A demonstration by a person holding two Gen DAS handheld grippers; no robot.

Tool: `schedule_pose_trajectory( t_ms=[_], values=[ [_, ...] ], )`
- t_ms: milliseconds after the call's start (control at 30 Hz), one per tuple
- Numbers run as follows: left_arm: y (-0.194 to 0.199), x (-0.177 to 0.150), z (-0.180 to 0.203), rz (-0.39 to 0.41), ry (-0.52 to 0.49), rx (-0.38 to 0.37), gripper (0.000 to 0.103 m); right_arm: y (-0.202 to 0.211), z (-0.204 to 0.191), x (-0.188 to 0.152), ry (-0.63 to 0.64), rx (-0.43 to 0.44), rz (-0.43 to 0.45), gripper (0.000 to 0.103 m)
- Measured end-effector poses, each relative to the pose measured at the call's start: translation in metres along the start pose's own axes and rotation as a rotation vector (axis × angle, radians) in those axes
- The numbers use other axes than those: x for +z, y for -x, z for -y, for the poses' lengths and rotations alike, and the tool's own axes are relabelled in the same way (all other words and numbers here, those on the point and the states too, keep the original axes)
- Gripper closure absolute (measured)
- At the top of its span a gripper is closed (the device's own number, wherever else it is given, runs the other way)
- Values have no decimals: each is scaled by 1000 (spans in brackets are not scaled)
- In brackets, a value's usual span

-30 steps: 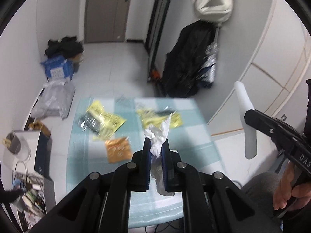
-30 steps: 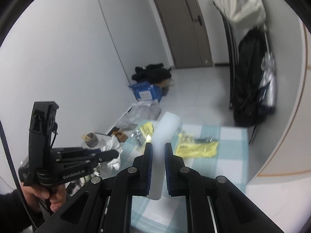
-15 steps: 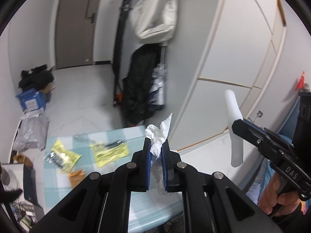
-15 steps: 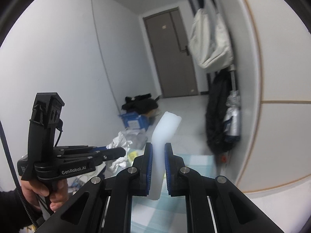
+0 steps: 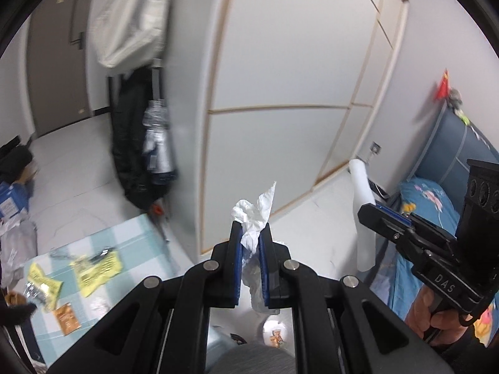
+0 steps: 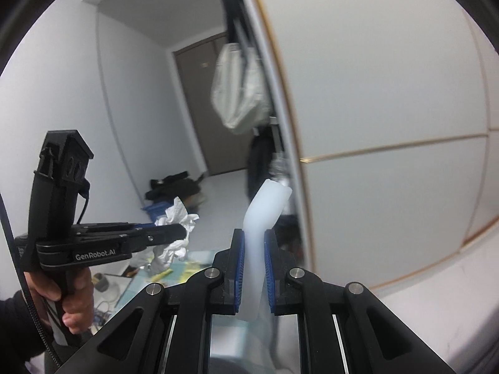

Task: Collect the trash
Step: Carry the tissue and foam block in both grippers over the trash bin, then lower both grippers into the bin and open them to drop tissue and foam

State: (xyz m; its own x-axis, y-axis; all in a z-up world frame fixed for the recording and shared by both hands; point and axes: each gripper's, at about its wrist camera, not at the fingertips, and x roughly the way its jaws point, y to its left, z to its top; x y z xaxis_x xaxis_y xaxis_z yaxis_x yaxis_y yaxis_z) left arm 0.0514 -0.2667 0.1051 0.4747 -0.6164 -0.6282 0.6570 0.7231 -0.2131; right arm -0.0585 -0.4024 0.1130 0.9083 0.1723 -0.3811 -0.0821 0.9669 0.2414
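Note:
My left gripper point(image 5: 250, 233) is shut on a crumpled white tissue point(image 5: 255, 215) with clear plastic hanging below, held up in the air; it also shows in the right wrist view point(image 6: 174, 233). My right gripper point(image 6: 253, 243) is shut on a white foam strip point(image 6: 265, 208) that sticks up and bends right; the strip also shows in the left wrist view point(image 5: 361, 215). Yellow wrappers point(image 5: 96, 268) and an orange packet point(image 5: 66, 317) lie on the checked tablecloth point(image 5: 131, 237) at lower left.
White wardrobe doors point(image 5: 280, 93) fill the middle. A bed with blue bedding point(image 5: 430, 205) is at right. A black coat point(image 5: 137, 143) and a white bag point(image 5: 124, 25) hang at the left. Something round with a wrapper point(image 5: 274, 333) lies below my left gripper.
Both grippers have swung right, away from the table toward the wardrobe and bed, each keeping its hold. The table has slid to the lower left of the views.

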Motion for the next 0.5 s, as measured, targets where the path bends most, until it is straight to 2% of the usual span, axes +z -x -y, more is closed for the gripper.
schedule_pose_trajectory(
  t_ms=[267, 400, 500],
  values=[
    [-63, -7, 51, -133, -84, -74, 97, 17, 69, -38, -117, -108, -39, 91],
    [-98, -16, 66, -228, -105, -94, 97, 17, 100, -65, -183, -153, -80, 91],
    [-130, -28, 73, -335, -112, -117, 97, 16, 119, -91, -233, -181, -123, 91]
  ],
)
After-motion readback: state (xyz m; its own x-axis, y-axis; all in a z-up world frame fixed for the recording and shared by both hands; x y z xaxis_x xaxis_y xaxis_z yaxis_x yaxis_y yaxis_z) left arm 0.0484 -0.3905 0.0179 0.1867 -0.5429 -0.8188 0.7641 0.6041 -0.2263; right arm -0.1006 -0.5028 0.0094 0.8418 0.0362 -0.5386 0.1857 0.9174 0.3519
